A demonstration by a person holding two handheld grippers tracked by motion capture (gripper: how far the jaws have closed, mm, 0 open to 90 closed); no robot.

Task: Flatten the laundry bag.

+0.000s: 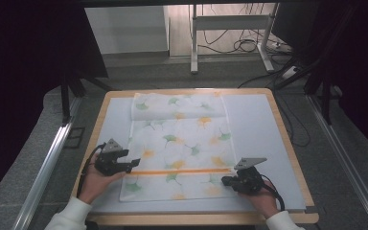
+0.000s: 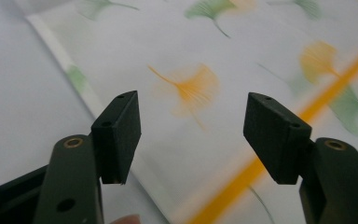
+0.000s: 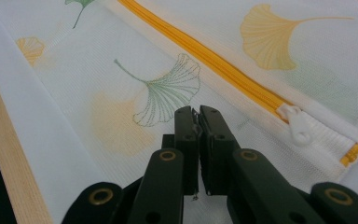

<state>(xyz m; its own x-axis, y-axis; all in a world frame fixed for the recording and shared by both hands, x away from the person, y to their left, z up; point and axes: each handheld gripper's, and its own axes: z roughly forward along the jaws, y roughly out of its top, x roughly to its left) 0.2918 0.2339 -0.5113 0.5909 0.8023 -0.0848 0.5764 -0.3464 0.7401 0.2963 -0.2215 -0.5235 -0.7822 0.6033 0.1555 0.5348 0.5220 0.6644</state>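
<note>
Mesh laundry bag, white with green and orange ginkgo-leaf print, lies flat on the pale mat of the wooden-edged table, its far end folded over. An orange zipper runs across the bag near the person's side, and its white pull sits at the right end of the track.

Left gripper rests at the bag's left edge, level with the zipper line. In the left gripper view its jaws stand wide apart over the printed fabric, holding nothing, with the bag's hem passing beneath the left jaw.

Right gripper sits at the bag's lower right corner, just below the zipper. In the right gripper view its jaws are pressed together with the tips low over the mesh; whether fabric is pinched between them cannot be told. The pull lies just beside the tips, apart from them.
</note>
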